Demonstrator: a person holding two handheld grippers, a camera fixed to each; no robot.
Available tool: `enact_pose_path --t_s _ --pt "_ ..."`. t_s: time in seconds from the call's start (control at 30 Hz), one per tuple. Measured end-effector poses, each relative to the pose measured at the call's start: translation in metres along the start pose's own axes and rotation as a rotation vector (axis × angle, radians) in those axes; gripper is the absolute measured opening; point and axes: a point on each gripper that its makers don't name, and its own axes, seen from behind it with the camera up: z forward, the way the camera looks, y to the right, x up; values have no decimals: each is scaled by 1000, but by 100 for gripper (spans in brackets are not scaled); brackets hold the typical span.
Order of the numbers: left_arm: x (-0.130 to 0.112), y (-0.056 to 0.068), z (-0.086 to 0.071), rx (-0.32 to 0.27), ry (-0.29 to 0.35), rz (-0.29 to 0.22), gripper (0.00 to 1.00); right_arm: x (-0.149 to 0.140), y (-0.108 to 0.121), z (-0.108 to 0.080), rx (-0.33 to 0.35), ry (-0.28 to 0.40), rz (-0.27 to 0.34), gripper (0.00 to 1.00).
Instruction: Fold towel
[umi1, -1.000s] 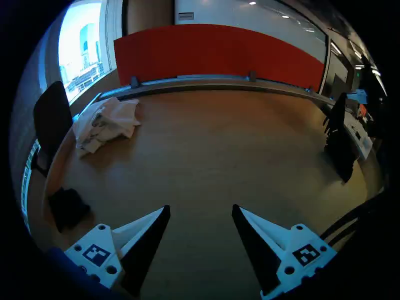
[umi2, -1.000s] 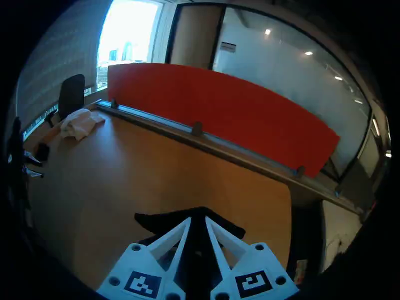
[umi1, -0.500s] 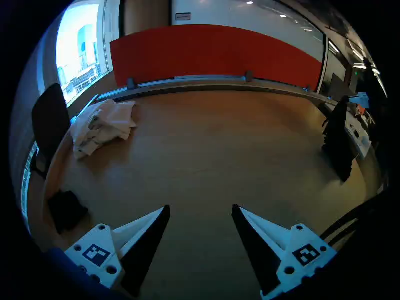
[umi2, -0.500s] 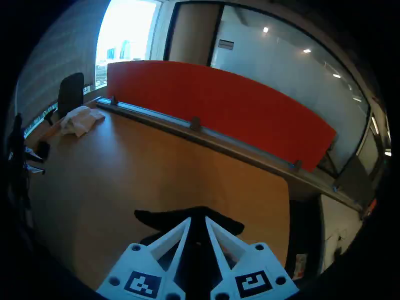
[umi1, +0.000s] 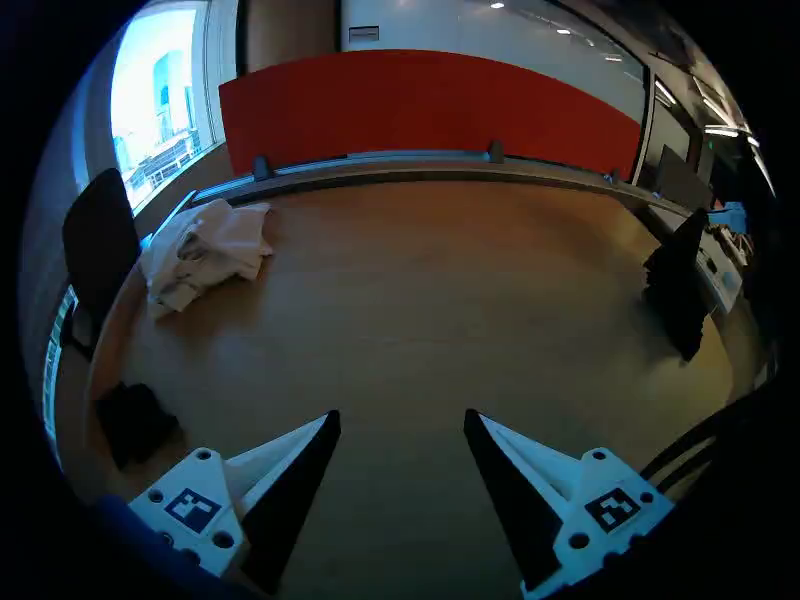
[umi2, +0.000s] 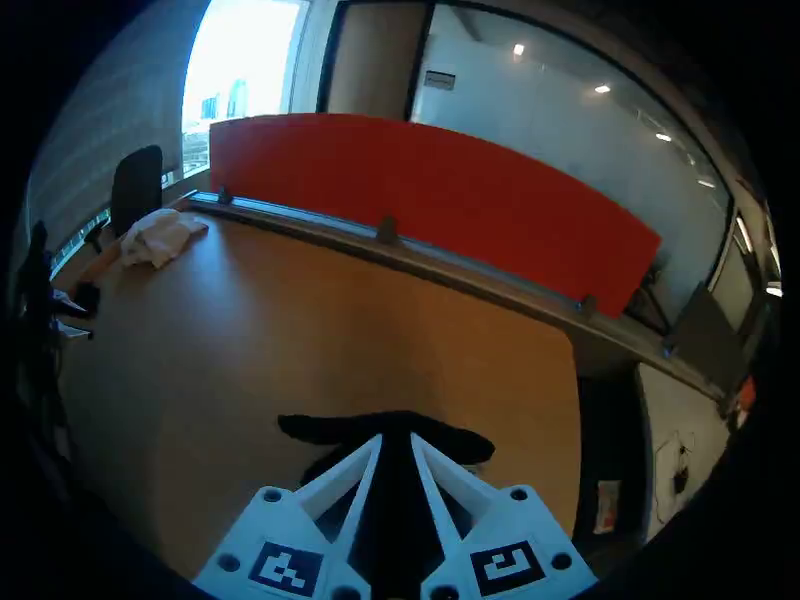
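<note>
A black towel (umi2: 345, 428) lies on the wooden table (umi2: 300, 330) in the right gripper view, and my right gripper (umi2: 395, 440) is shut on its near part, the cloth spreading out to both sides of the fingertips. In the left gripper view the same black towel (umi1: 678, 285) stands up in a dark peak at the table's right edge. My left gripper (umi1: 400, 415) hovers open over bare wood (umi1: 420, 300), well apart from the towel, with nothing between its fingers.
A crumpled pile of white towels (umi1: 205, 250) (umi2: 158, 236) sits at the far left corner. A red divider (umi1: 430, 100) runs along the table's back edge. A dark chair (umi1: 98, 240) stands beyond the left edge, and a small black object (umi1: 130, 420) rests near the left front.
The right gripper's view has shifted slightly, and the black towel's spread under the fingers looks a little flatter and wider. In the left gripper view the towel's peak has edged to the right.
</note>
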Motion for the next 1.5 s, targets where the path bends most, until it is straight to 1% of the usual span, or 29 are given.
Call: enact_pose_path --t_s 0.5,0.8,1.0,1.1,1.27,1.5 --pt "1 1 -1 -15 8 17 92 -37 -8 -17 -19 -38 26 4" --pt "3 1 -2 -18 14 21 92 -38 -19 -21 -15 -36 25 4" --pt "2 -2 -4 -15 16 19 92 -41 -24 -23 -17 -38 23 4" --pt "1 -4 -5 -12 16 19 92 -49 -21 -25 -29 -49 28 4" --pt "0 -7 -6 -9 14 18 92 -76 -11 -26 -58 -83 64 4" --pt "-1 -9 -7 -3 8 27 92 -127 17 -25 -120 -148 138 4"
